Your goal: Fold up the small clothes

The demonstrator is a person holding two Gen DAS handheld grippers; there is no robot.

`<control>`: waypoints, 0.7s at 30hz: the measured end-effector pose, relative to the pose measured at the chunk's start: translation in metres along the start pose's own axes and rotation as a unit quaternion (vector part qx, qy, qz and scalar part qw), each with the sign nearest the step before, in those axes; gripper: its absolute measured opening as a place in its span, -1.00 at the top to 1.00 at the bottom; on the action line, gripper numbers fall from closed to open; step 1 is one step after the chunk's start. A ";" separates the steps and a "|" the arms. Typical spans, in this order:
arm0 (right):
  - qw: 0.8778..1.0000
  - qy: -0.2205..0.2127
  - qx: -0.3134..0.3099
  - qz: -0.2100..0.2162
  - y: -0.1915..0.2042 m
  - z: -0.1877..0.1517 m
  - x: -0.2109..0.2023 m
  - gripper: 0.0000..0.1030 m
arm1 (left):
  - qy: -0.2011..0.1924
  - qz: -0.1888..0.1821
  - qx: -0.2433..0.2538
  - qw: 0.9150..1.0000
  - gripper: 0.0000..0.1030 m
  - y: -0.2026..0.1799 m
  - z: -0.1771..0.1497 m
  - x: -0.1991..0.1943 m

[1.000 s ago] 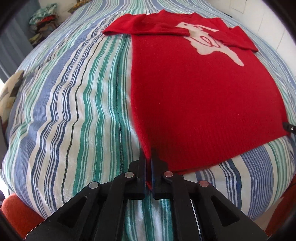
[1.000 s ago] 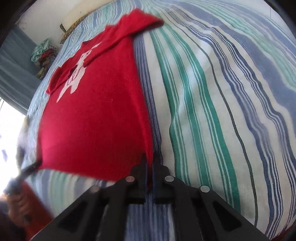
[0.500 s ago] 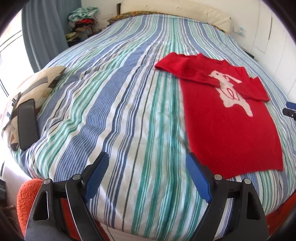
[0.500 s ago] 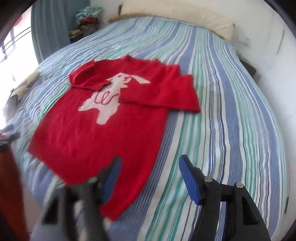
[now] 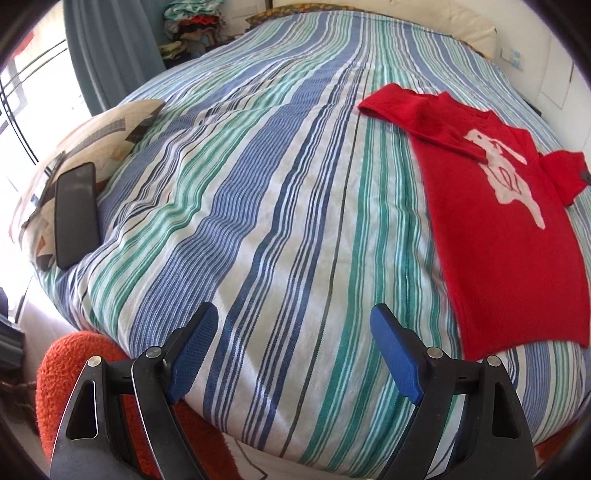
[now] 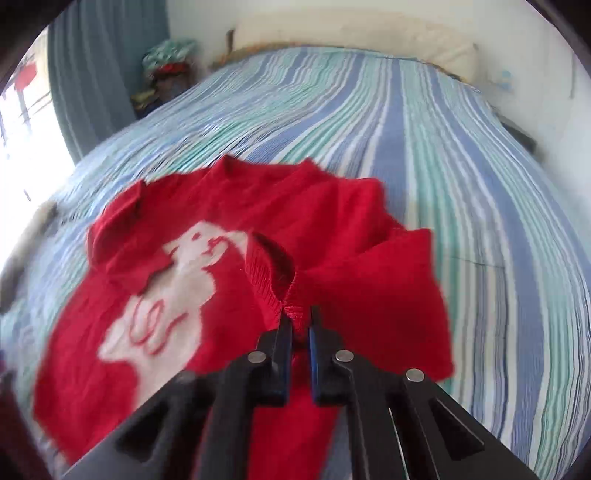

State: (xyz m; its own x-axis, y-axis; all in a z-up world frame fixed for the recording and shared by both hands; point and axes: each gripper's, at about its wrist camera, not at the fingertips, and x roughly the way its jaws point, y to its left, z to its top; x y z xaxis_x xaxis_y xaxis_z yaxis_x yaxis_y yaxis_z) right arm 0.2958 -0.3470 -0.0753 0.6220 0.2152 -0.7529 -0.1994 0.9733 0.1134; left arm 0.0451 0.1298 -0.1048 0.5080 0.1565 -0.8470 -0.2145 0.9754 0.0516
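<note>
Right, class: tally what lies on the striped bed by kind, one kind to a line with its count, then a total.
Red sweater: 1
Patterned cushion: 1
Black phone, lying on the cushion: 1
Total: 3

Striped bed [image 5: 258,206] fills room; blue curtain [image 5: 110,55] beside bright window [image 5: 22,96]; white walls [image 6: 369,22].

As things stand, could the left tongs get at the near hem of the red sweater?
Probably yes: the left tongs stand open and empty over bare striped bedding, and nothing lies between them and the sweater hem off to their right.
</note>
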 end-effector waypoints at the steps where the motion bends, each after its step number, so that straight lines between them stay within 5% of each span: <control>1: 0.998 -0.019 0.052 -0.010 -0.041 -0.004 -0.021 0.87 | -0.001 -0.007 -0.003 1.000 -0.66 -0.001 0.000 -0.001; 5: 0.970 -0.044 0.225 -0.082 -0.194 -0.055 -0.074 0.86 | -0.001 -0.019 0.004 1.000 -0.66 -0.017 0.002 -0.006; 8: 0.948 -0.021 0.299 -0.106 -0.260 -0.102 -0.078 0.86 | 0.003 -0.019 0.020 1.000 -0.66 -0.034 0.002 -0.010; 13: 0.922 -0.031 0.373 -0.099 -0.296 -0.146 -0.079 0.87 | -0.002 -0.008 0.055 0.998 -0.66 -0.055 0.002 -0.020; 21: 0.911 -0.033 0.368 -0.182 -0.287 -0.156 -0.076 0.90 | -0.021 0.041 0.134 0.990 -0.66 -0.072 0.013 -0.027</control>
State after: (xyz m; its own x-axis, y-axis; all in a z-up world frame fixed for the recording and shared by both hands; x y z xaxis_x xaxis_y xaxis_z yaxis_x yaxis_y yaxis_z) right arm 0.1877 -0.6555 -0.1522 0.5938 -0.1524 -0.7901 0.5769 0.7651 0.2861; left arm 0.0577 0.0574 -0.0794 0.5327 0.2382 -0.8121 -0.0302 0.9643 0.2631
